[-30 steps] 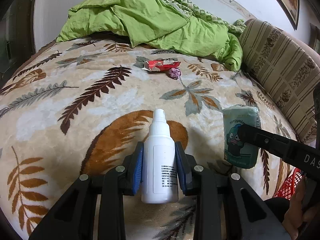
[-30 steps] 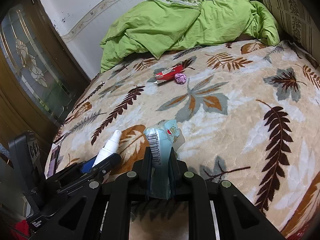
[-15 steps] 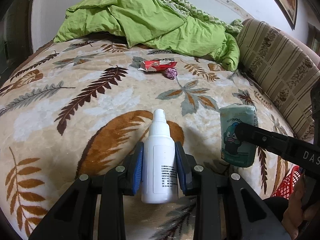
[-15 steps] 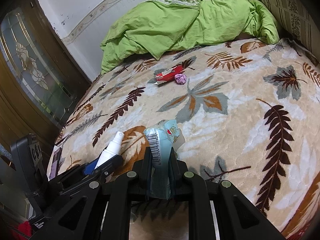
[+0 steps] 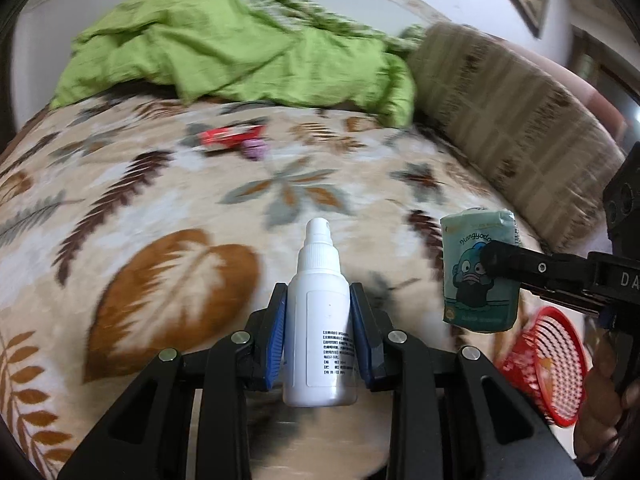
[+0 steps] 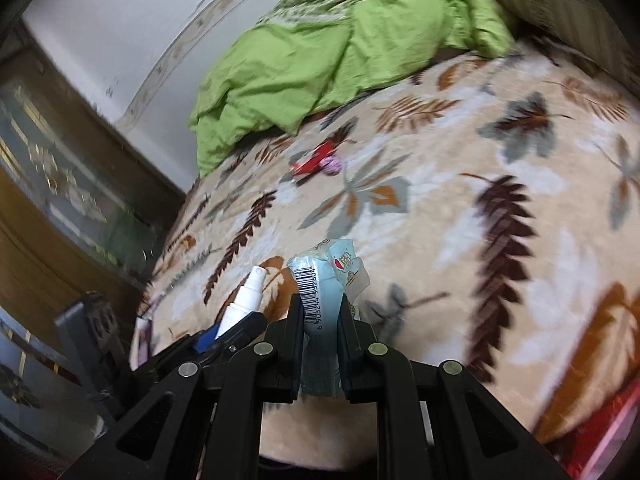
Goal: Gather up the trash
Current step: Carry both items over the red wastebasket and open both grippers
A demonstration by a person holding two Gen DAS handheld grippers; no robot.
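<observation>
My left gripper (image 5: 318, 300) is shut on a white spray bottle (image 5: 320, 320), its blue pads pressed to both sides, held above the leaf-patterned bed blanket (image 5: 160, 240). My right gripper (image 6: 319, 312) is shut on a teal tissue pack (image 6: 320, 312) with a barcode; the same tissue pack (image 5: 476, 272) shows at the right of the left wrist view. A red wrapper (image 5: 230, 136) and a purple crumpled ball (image 5: 255, 150) lie together far up the bed, with the red wrapper (image 6: 312, 158) and purple ball (image 6: 331, 165) also in the right wrist view. A red mesh basket (image 5: 548, 364) sits low beside the bed.
A crumpled green quilt (image 5: 240, 52) lies at the head of the bed. A striped brown cushion (image 5: 512, 120) lines the right side. A wooden cabinet with glass doors (image 6: 60, 200) stands left of the bed. A hand (image 5: 600, 420) holds the right gripper.
Both grippers, still holding their items, have pulled back toward the near edge of the bed and rolled. The red basket now shows more fully. The scene is motion-blurred.
</observation>
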